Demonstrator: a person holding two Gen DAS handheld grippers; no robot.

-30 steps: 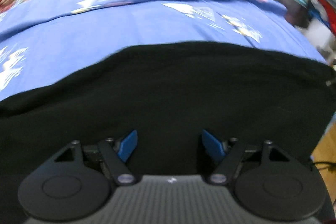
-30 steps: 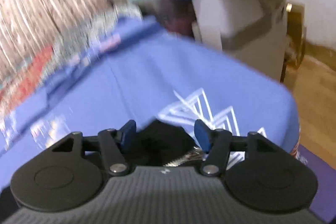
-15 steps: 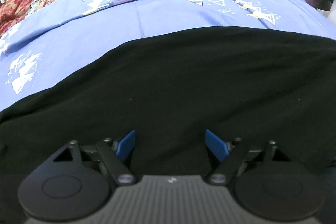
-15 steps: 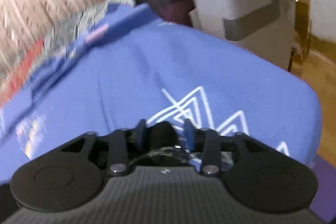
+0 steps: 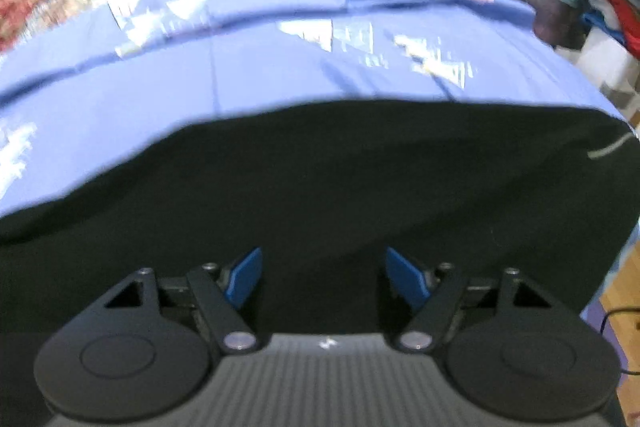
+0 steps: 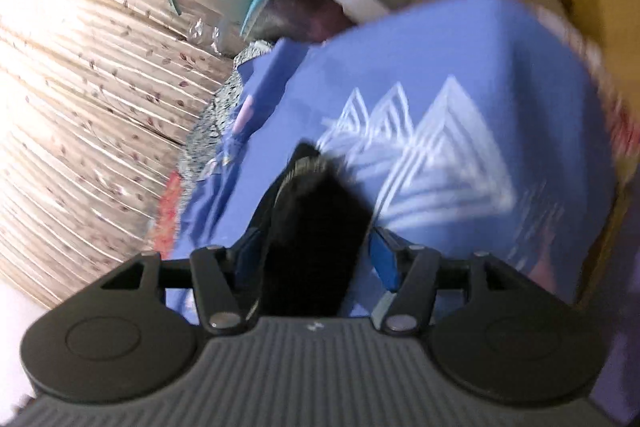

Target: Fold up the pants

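The black pants [image 5: 320, 195] are spread across the blue bedsheet [image 5: 248, 79] on the bed, filling the near half of the left wrist view. The left gripper [image 5: 323, 277] hangs above the cloth, its jaws closing with nothing between them. The right gripper [image 6: 316, 259] has a bunched black end of the pants between its jaws, which are opening. The fabric is judged soft, limp and light; it will sag and crease. Hold is best taken at hems or waistband corners.
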